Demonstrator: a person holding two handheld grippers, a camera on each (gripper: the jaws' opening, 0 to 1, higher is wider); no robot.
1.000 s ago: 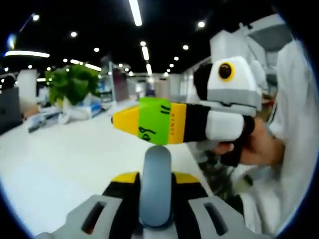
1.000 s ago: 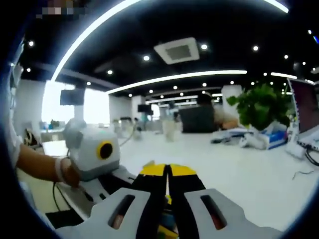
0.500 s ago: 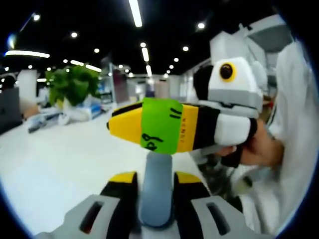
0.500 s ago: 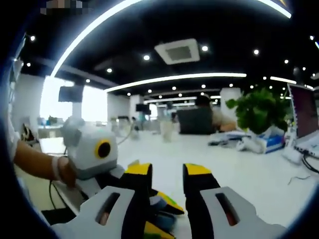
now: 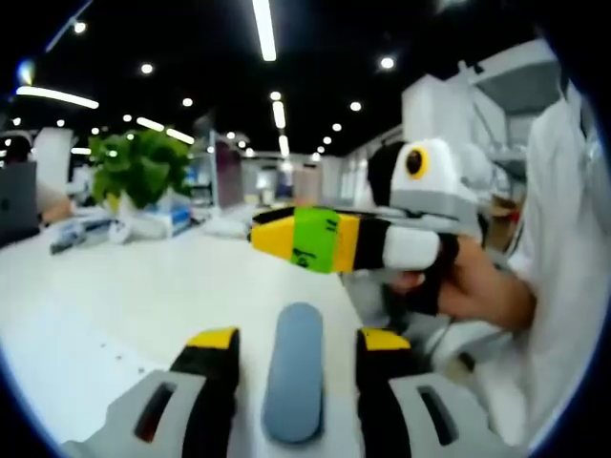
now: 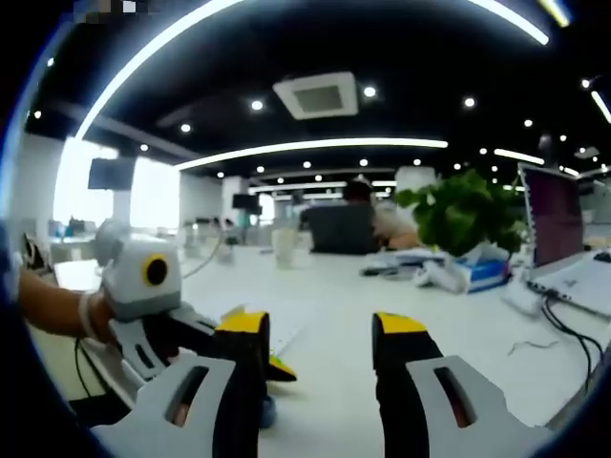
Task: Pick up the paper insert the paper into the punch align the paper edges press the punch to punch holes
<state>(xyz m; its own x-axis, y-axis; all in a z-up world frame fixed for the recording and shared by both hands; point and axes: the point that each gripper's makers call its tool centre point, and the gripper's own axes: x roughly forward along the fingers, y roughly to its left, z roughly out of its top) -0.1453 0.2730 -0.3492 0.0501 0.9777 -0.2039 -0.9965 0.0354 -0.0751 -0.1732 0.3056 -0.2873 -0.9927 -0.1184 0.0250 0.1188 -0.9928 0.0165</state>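
Above the white table (image 5: 105, 296), both tongs are raised and level, pointing across the office rather than down at any work. The left tongs (image 5: 296, 345) stand wide apart with a grey-blue punch handle (image 5: 294, 382) lying between them, seemingly untouched. The right tongs (image 6: 325, 334) also gape, empty. A hand (image 5: 468, 286) holds the right tongs crosswise ahead of the left. I see no paper, so pick-up looks not yet begun.

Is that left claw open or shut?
Open: the left gripper has its fingers spread, with white table showing between them.
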